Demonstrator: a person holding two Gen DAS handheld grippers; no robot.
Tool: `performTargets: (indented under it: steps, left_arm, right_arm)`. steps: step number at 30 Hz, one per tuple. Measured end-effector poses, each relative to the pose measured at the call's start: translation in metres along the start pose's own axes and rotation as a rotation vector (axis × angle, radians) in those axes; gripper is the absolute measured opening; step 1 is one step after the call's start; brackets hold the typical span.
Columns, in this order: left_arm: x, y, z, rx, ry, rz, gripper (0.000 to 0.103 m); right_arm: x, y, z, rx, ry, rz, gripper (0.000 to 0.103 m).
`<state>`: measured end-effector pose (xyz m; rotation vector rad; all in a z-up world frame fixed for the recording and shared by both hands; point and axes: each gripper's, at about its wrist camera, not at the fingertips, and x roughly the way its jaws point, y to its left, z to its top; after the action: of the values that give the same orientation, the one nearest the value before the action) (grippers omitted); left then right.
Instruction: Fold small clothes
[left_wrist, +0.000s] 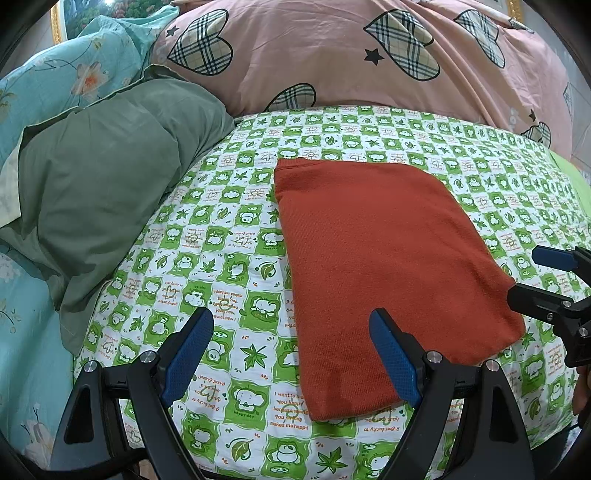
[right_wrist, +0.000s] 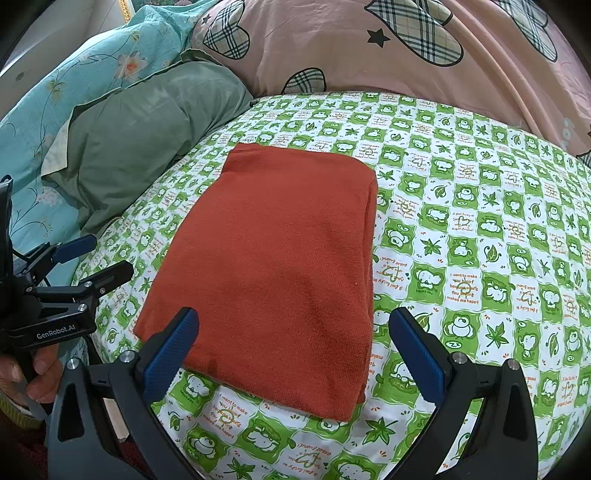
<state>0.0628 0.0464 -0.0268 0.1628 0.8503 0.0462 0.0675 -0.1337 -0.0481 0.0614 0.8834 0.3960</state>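
A green pillow (left_wrist: 103, 166) lies at the bed's left. The left gripper (left_wrist: 291, 350) has jaws wide, holding nothing. The folded orange garment (right_wrist: 280, 266) lies flat mid-bedsheet (right_wrist: 480, 229). The right gripper (right_wrist: 293, 349) has jaws wide, holding nothing.

The left gripper (right_wrist: 92, 258) carries the white brand marking "GenRobot.AI" on its black body, legible in the right wrist view.

The green-and-white checked bed sheet (left_wrist: 236, 229) bears repeated printed texts in orange lettering. One white square reads "I want to make you happy because your smiling makes me happy". Green squares with cartoon animals carry the caption "happy day" and, in places, "zz". Squares with heart outlines hold a curved cursive line, mostly upside down and not fully legible.
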Motion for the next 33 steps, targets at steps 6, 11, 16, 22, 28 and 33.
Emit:
performTargets:
  steps: [6,11,16,22,28,33]
  left_arm:
    - [0.0018,-0.0010,0.0014,0.003,-0.001,-0.003,0.087]
    - [0.0016,-0.0017,0.0013,0.005,-0.004,-0.004,0.087]
    - [0.0018,-0.0016,0.0014,0.006,-0.003,-0.003,0.087]
    - [0.0017,-0.0024,0.0014,0.006,-0.002,-0.002,0.087]
    - [0.0024,-0.0029,0.0026,0.016,-0.002,-0.010,0.087]
    - [0.0030,-0.0034,0.0032,0.019,-0.002,-0.012,0.087]
  right_arm:
    - [-0.0002,0.0000,0.0002,0.000,-0.001,0.000,0.102]
    - [-0.0005,0.0000,0.0009,-0.001,-0.003,0.000,0.102]
    - [-0.0006,0.0003,0.0011,-0.002,-0.004,0.000,0.102]
    - [-0.0004,0.0010,0.0014,-0.002,-0.001,0.001,0.102]
    - [-0.0001,0.0009,0.0013,-0.003,-0.002,0.001,0.102]
    - [-0.0002,0.0002,0.0024,-0.004,-0.004,0.000,0.102]
